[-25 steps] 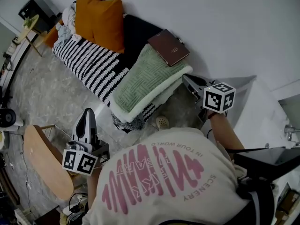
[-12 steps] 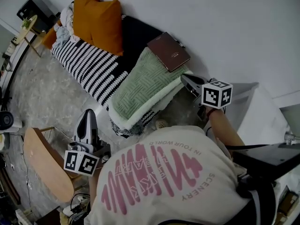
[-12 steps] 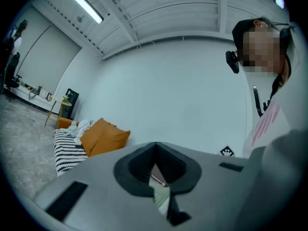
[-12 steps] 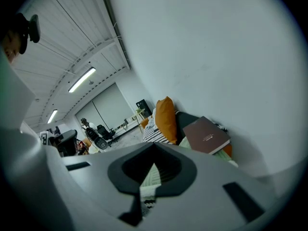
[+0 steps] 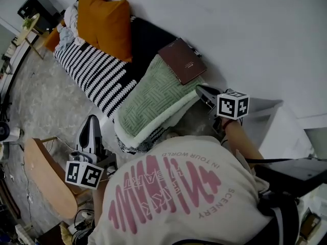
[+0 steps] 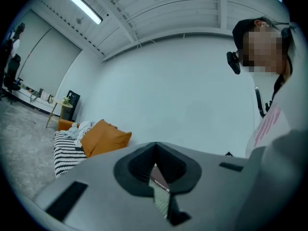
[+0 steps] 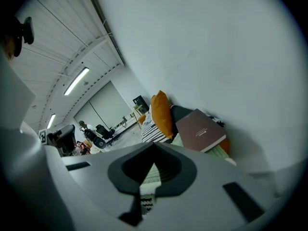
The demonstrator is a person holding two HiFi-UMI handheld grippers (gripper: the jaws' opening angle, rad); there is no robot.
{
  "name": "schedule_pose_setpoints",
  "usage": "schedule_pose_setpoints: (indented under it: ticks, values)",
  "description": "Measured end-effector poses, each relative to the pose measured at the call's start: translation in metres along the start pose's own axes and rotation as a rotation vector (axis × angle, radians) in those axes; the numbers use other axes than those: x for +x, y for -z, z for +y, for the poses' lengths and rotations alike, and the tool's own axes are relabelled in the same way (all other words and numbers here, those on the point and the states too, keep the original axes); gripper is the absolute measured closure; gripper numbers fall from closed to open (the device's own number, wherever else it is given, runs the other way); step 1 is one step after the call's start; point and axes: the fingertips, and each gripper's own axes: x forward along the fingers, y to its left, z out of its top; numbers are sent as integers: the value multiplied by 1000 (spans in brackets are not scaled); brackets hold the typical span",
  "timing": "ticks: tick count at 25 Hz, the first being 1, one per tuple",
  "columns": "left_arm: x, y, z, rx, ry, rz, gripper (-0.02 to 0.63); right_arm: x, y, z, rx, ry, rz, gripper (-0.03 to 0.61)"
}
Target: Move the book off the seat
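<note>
A brown book (image 5: 182,60) lies on the right end of the seat, half on a folded green blanket (image 5: 153,98) and next to the white wall. The seat is a low daybed with a black-and-white striped cover (image 5: 94,70). My right gripper (image 5: 200,90) hovers just off the blanket's right end, below the book, shut and empty, apart from both. In the right gripper view the book (image 7: 199,130) sits ahead, above the closed jaw tips (image 7: 154,146). My left gripper (image 5: 92,120) hangs over the floor in front of the daybed, shut and empty.
Two orange cushions (image 5: 104,22) lean at the daybed's far left end, beside crumpled cloth. A curved wooden seat (image 5: 43,177) stands at my lower left. A white cabinet (image 5: 265,119) stands at the right by the wall. A small side table (image 5: 30,24) is at far left.
The right gripper has edged a little closer to the blanket's end and the book. The slipper on the floor is now hidden behind the person's shoulder. The left gripper has barely moved.
</note>
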Motion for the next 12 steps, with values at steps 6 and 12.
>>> schedule_pose_setpoints:
  ticks: [6,12]
  values:
    - [15,7,-1,10,-5,27,606,16,10,-25,50,5,26,568]
    - [25,16,-3,15,-16,81,606,29,21,-42,93,10,46,568]
